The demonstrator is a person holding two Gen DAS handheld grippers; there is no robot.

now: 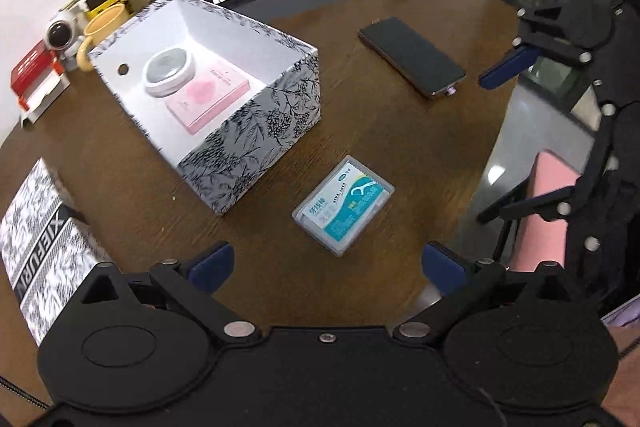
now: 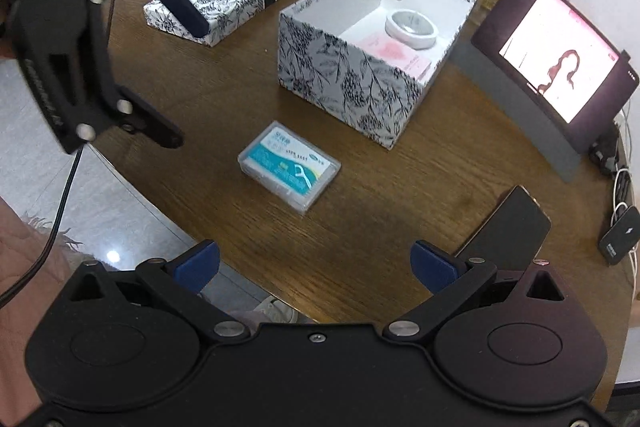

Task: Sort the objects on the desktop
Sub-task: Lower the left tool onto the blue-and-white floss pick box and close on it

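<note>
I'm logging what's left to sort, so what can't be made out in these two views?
- Pink box: in the right wrist view, partly hidden by the patterned box's near wall and the white round case resting on it.
- Phone: near end hidden behind the right claw, right wrist view.
- Lid: cut by the left edge, left wrist view.
- Floss box print: too small to read.

You get soft, even indoor light in both views, with the brown table (image 1: 360, 131) showing only faint shadows beside the box (image 1: 256, 131). The tablet (image 2: 560, 67) screen is blown out to near white in both views, and the phone (image 1: 412, 57) reads as a dull dark slab without sharp glare. Fisheye bending curves the table rim and stretches things at the edges, the corners go black, and the left gripper (image 2: 176, 67) looks slightly smeared in the right view.
</note>
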